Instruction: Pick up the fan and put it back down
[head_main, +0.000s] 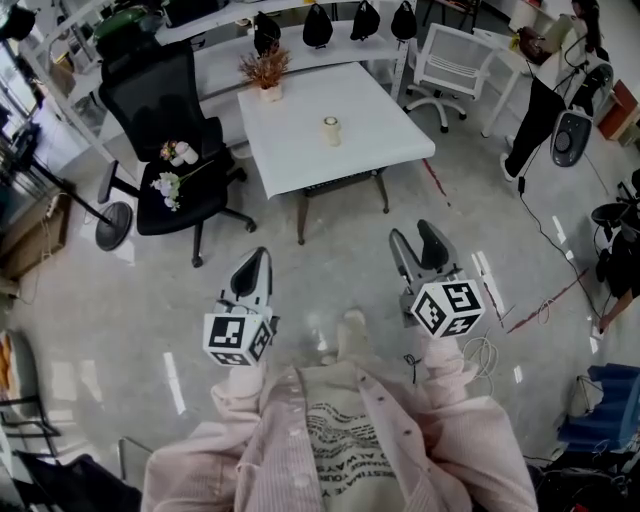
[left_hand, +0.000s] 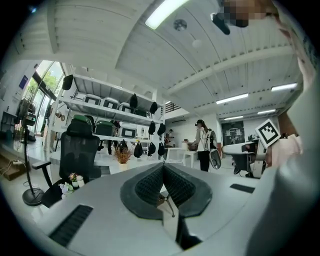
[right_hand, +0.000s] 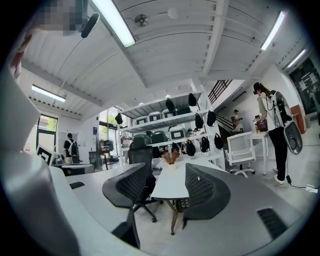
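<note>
A black standing fan is at the far left: its round base (head_main: 113, 225) rests on the floor beside the black chair, with the pole slanting up to the left. In the left gripper view the fan (left_hand: 26, 150) stands far off at the left edge. Both grippers hang level in front of me, well short of it. My left gripper (head_main: 255, 262) (left_hand: 163, 167) is shut with nothing between its pads. My right gripper (head_main: 417, 240) (right_hand: 167, 170) is open and holds nothing.
A white table (head_main: 300, 150) with a small candle (head_main: 331, 130) and a dried plant (head_main: 266, 72) stands ahead. A black office chair (head_main: 165, 130) carrying flowers is to its left, and a white chair (head_main: 447, 60) behind. A person (head_main: 535, 110) stands at the right. Cables lie on the floor.
</note>
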